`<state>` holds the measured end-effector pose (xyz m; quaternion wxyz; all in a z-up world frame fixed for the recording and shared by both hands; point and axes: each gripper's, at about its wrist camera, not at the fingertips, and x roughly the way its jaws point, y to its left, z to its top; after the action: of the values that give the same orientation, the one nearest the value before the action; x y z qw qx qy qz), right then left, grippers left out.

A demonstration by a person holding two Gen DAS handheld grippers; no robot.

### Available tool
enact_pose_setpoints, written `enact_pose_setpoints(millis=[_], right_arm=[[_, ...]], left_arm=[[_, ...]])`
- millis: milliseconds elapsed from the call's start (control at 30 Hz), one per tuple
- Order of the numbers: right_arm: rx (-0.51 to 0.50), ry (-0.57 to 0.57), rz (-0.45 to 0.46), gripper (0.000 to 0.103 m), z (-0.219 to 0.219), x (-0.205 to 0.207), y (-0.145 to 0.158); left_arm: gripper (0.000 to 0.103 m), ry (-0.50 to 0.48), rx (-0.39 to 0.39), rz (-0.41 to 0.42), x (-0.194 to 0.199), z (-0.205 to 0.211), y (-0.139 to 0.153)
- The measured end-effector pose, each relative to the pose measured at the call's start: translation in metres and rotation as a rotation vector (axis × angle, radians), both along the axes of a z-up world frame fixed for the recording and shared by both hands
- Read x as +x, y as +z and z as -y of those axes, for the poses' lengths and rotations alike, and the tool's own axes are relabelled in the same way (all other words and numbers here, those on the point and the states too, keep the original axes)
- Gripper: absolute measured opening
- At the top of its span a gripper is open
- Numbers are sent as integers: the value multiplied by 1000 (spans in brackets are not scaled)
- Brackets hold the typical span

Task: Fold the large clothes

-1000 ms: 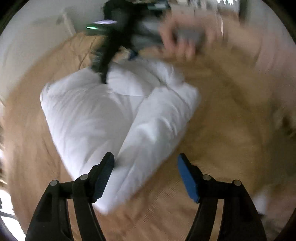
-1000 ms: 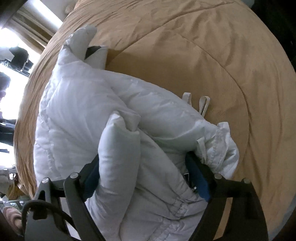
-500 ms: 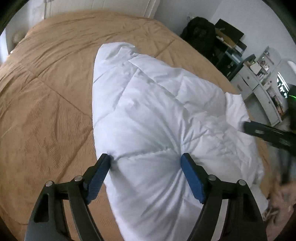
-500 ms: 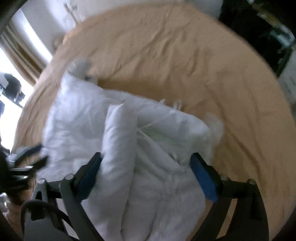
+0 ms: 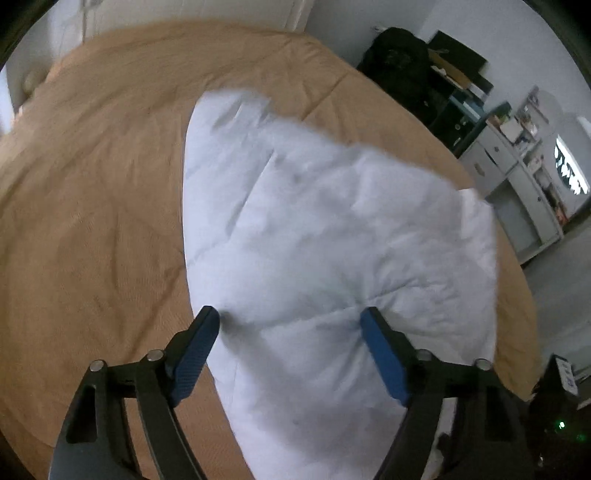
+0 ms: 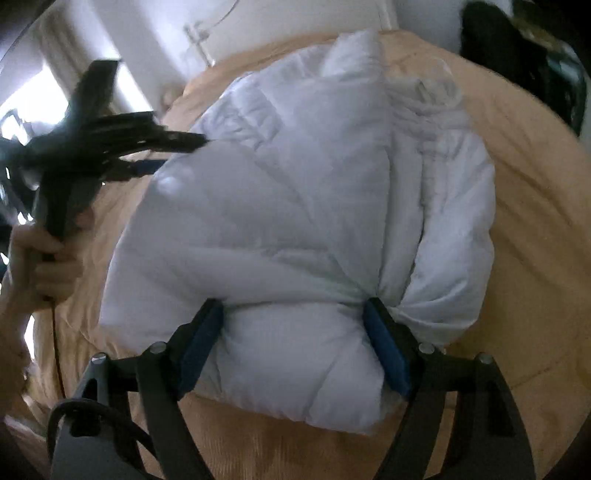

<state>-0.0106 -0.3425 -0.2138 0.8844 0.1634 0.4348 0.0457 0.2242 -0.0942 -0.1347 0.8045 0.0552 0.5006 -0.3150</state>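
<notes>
A white puffy jacket (image 5: 332, 229) lies bundled on the tan bed cover (image 5: 92, 221). My left gripper (image 5: 290, 319) straddles its near part. Both blue pads dig into the padding, and creases run to the right pad. In the right wrist view the jacket (image 6: 295, 206) is folded into a thick roll. My right gripper (image 6: 295, 306) is closing on the roll's near end, and its pads pinch the fabric into a bulge. The left gripper (image 6: 177, 153) shows blurred at the jacket's left edge, held by a hand (image 6: 40, 251).
The tan cover (image 6: 535, 221) spreads wide around the jacket. Beyond the bed's right edge stand a black bag (image 5: 399, 62) and white drawers with shelves (image 5: 517, 173). A white wall (image 5: 184, 14) runs behind the bed. A dark device with a green light (image 5: 561, 432) sits at the lower right.
The left gripper swung over the jacket and settled across its near part. The right gripper moved around the bundle to its folded end, and its pads have drawn closer together.
</notes>
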Motion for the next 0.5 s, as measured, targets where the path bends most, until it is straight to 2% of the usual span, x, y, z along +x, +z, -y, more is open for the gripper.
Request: enact_pose_setpoints(millis=[67,100,167,233,300,400,500], right_arm=[[8,-5,0,78,2,4,1],[7,0,2,79,1,5,2],[4,6,-2,80,0,7,1],[7,2,-4,80,3,7,-1],[10,-3,-6,80,3,6,-1],[10,-28,-10,80,3,0,1],[31,-43,-21,80,8,0,1]], left_arm=[[78,-110,-11,25,-14,21,28],[80,-185,10,30,-22,38,37],[80,-297,109,50,-37,76,39],[80,-392,273,83,-44,125,20],[86,-407,376,115,-34,158,-1],[101,-392,364,86,-5,186,-12],[103,-362,376,78,28,208,-24]])
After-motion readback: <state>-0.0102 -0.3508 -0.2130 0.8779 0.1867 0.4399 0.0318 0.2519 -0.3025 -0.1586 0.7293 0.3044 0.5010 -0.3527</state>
